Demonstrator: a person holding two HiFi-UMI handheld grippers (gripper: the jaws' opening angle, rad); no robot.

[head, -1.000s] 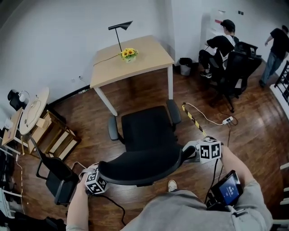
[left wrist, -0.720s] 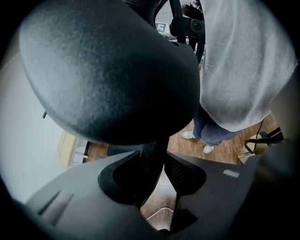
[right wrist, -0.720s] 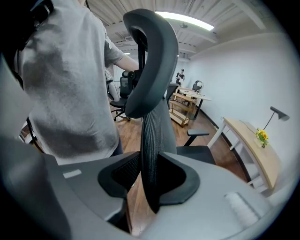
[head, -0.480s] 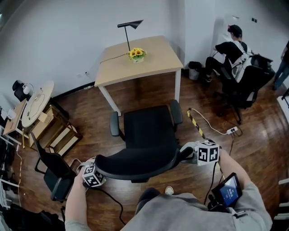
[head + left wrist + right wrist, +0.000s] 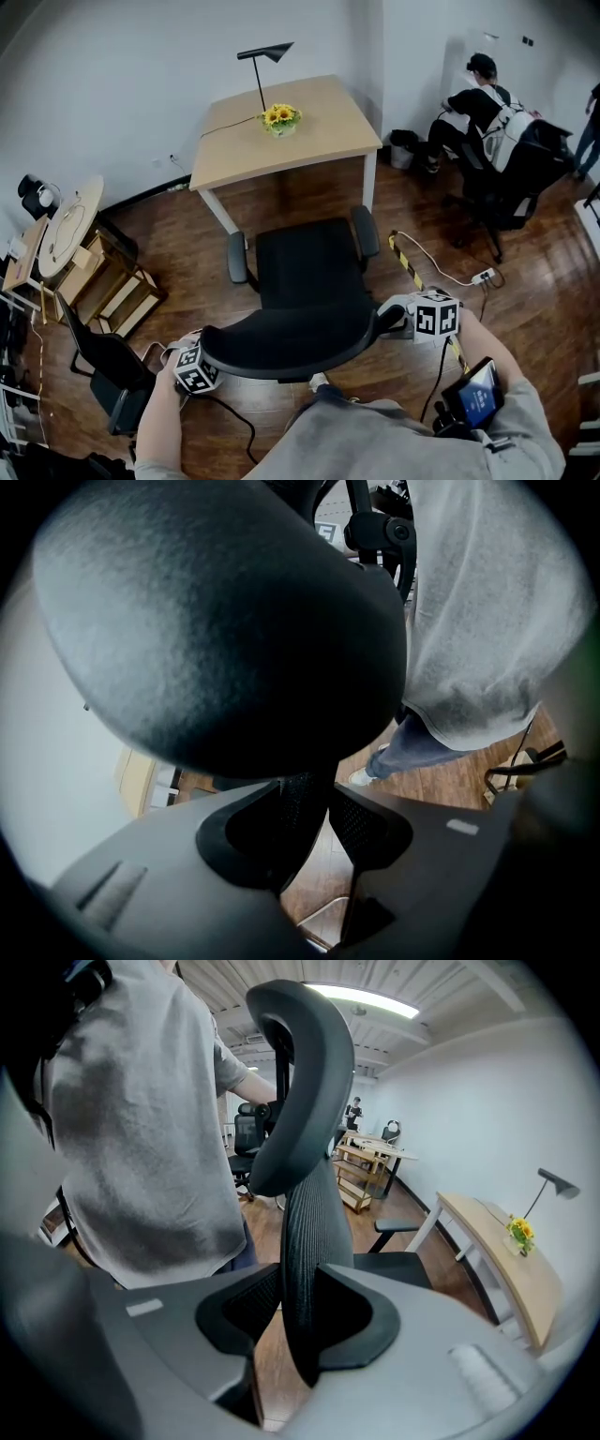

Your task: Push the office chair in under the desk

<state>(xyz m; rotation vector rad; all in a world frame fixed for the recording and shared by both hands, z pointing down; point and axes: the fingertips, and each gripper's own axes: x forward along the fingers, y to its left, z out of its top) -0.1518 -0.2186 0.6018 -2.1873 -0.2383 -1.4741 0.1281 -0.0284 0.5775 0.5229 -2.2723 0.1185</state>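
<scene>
The office chair (image 5: 305,281) at centre frame is black all over, and its back shows as fine ribbed mesh in the right gripper view. In the upper middle, the desk (image 5: 314,141) has a pale wood top and white legs, with yellow flowers (image 5: 280,116) and a black lamp (image 5: 264,54). The floor (image 5: 534,309) is dark red-brown planking, crossed at right by a yellow-and-black striped strip (image 5: 405,258). The left gripper (image 5: 323,808) and right gripper (image 5: 302,1312) are grey with black inner faces, and their cubes are white with black square markers. The person's top (image 5: 394,441), lower centre, is grey.

The office chair (image 5: 281,339) hides its base beneath the seat (image 5: 305,267); its headrest (image 5: 216,621) looms blurred, cropped at the top.
</scene>
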